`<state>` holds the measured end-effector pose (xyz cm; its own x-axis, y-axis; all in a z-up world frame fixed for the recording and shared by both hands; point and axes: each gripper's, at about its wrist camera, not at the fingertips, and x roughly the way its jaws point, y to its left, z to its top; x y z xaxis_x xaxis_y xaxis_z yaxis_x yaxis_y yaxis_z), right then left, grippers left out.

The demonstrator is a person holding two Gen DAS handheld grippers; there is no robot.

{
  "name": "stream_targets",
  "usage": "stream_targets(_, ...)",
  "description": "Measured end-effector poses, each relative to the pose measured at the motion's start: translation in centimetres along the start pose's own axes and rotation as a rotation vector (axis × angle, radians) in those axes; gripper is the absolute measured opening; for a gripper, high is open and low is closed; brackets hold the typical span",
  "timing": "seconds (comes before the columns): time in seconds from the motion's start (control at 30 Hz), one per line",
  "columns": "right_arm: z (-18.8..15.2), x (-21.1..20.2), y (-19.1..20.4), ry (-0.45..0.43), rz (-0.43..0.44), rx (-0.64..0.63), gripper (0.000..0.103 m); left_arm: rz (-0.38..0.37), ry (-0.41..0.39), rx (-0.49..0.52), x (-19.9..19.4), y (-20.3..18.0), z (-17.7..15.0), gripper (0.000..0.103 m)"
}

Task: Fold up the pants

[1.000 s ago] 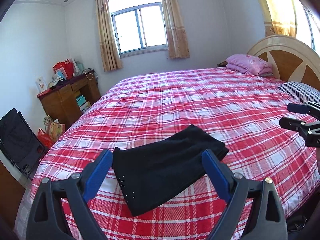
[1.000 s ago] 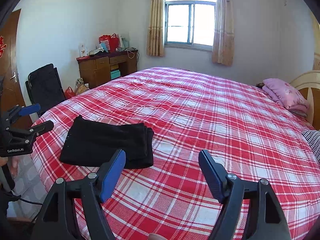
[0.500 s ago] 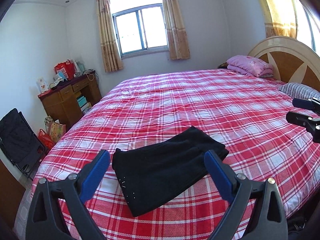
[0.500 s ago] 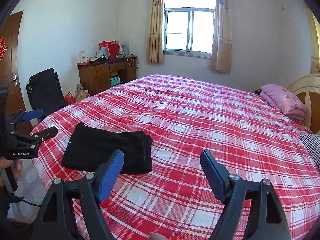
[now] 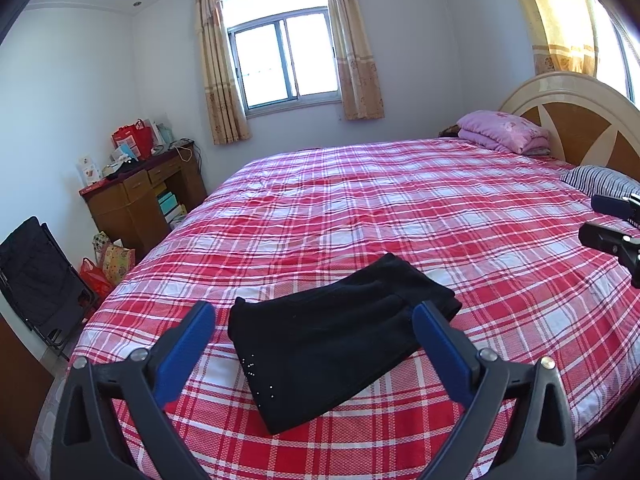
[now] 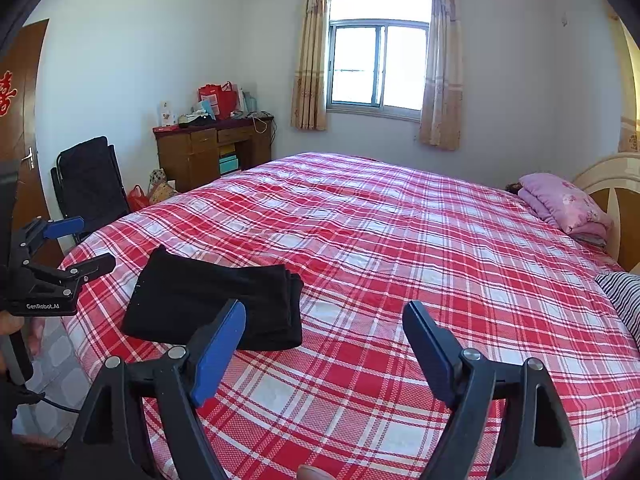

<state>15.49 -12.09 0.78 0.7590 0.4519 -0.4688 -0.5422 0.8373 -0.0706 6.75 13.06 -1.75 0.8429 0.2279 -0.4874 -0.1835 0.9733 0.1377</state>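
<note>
- Left claw [image 5: 314,334]: jaws spread apart, empty, above the bed [image 5: 400,208].
- Folded black pants [image 5: 340,344]: flat on bed, just ahead of the left claw.
- Right claw [image 6: 324,332]: jaws apart, empty; pants to its left.

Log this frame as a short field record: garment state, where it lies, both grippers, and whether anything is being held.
garment: black pants, folded into a compact stack
location: on the red plaid bedspread, near its foot-end corner
left gripper: open, above the pants, not touching them
right gripper: open, over bare bedspread beside the pants
held: nothing in either gripper
also on bed: pink folded blanket, striped pillow
task stage: fold looks complete
</note>
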Motion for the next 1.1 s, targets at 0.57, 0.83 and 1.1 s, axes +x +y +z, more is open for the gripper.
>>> stream_targets(0.57, -0.1, 0.1, 0.3, -0.005, -0.006, -0.009, 0.083, -0.011, 0.030, -0.042, 0.9, 0.3, -0.2, 0.103)
stream_targets(0.83, -0.4, 0.4, 0.7, 0.001, -0.010, -0.022, 0.083, 0.007, 0.038, -0.034, 1.2, 0.4, -0.5, 0.103)
stream_targets(1.1, -0.4, 0.5, 0.8, 0.008, -0.009, -0.022, 0.083, -0.011, 0.034, -0.022, 1.3, 0.0, -0.7, 0.103)
